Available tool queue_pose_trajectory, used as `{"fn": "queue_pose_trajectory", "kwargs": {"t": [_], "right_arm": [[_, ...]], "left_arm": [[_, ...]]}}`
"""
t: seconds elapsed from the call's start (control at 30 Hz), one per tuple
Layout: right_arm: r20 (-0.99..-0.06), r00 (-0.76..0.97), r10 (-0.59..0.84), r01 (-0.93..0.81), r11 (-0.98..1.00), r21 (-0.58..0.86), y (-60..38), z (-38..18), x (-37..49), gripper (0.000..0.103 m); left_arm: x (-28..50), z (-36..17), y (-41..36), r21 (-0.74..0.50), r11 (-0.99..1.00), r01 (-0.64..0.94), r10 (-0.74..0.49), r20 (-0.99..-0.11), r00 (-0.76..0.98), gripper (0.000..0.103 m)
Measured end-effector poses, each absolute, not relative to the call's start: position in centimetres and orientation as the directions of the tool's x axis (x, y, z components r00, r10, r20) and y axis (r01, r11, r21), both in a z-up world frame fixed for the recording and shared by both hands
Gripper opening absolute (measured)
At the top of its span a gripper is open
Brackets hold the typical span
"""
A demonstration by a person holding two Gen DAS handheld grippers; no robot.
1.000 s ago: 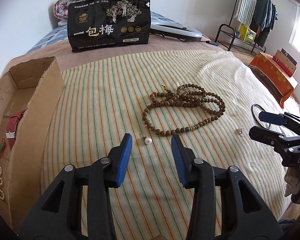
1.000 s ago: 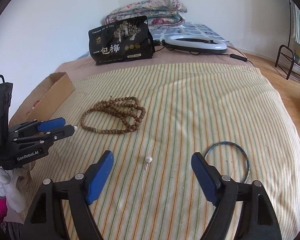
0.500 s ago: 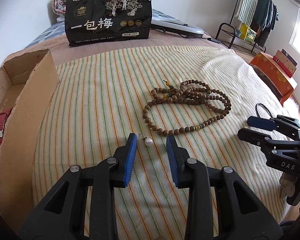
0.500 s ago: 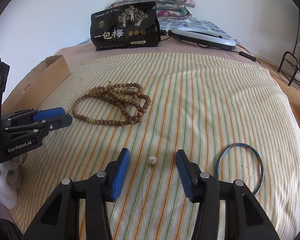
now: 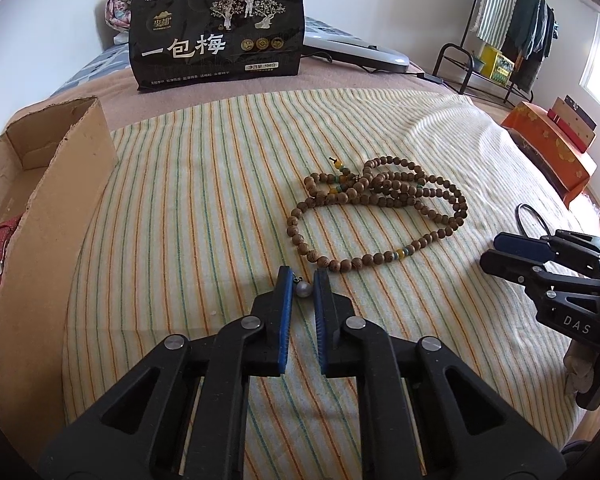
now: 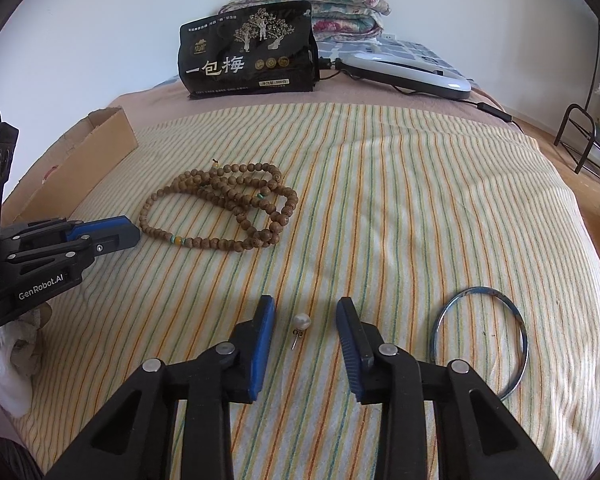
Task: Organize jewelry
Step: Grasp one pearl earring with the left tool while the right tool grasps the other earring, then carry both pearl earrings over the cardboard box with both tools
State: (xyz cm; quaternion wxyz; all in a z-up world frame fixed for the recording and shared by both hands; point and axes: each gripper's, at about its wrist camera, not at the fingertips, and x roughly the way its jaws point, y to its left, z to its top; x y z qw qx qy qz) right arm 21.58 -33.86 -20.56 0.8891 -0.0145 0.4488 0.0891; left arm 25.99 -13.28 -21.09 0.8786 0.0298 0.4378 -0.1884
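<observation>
Pearl earrings, two of them, lie on the striped blanket [image 6: 400, 184] that covers the bed. The first pearl earring [image 5: 303, 289] sits between the blue pads of the left gripper [image 5: 302, 280], whose fingers have narrowed until they are just beside the pearl on either side; whether they actually pinch it cannot be told. The second pearl earring [image 6: 301, 322] lies with its post toward the camera, between the fingers of the right gripper [image 6: 305, 314], which stand released and well apart from it.

Beyond the earrings lies one long wooden bead necklace [image 5: 380, 212], looped over itself several times (a few green and amber beads break the brown). One thin blue bangle [image 6: 480, 338] rests just to the right of the right gripper.

At the blanket's left edge stands one cardboard box [image 5: 66, 176], holding a red strap and a strand of small white beads. At the far end of the bed stand one black snack bag [image 6: 248, 56], one ring light [image 6: 408, 70] and folded quilts.
</observation>
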Motion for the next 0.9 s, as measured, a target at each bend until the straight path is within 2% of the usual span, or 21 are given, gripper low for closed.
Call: {"fn": "queue_pose_trajectory", "kwargs": {"t": [0.27, 0.33, 0.9], "right_arm": [[-0.798, 0.582, 0.159, -0.169, 0.983, 0.072, -34.0, -20.6, 21.6, 0.01], [-0.796, 0.582, 0.165, -0.167, 0.982, 0.082, -34.1, -20.6, 21.6, 0.008], [-0.76, 0.624, 0.183, -0.183, 0.979, 0.085, -33.3, -16.7, 19.7, 0.007]], "left_arm": [[25.9, -20.8, -13.1, -0.12, 0.929, 0.349, -0.306, -0.78, 0.546, 0.007], [25.8, -20.6, -13.0, -0.123, 0.93, 0.347, -0.308, -0.779, 0.547, 0.007], [23.4, -16.5, -11.3, -0.135, 0.93, 0.342, -0.326, -0.733, 0.597, 0.007]]}}
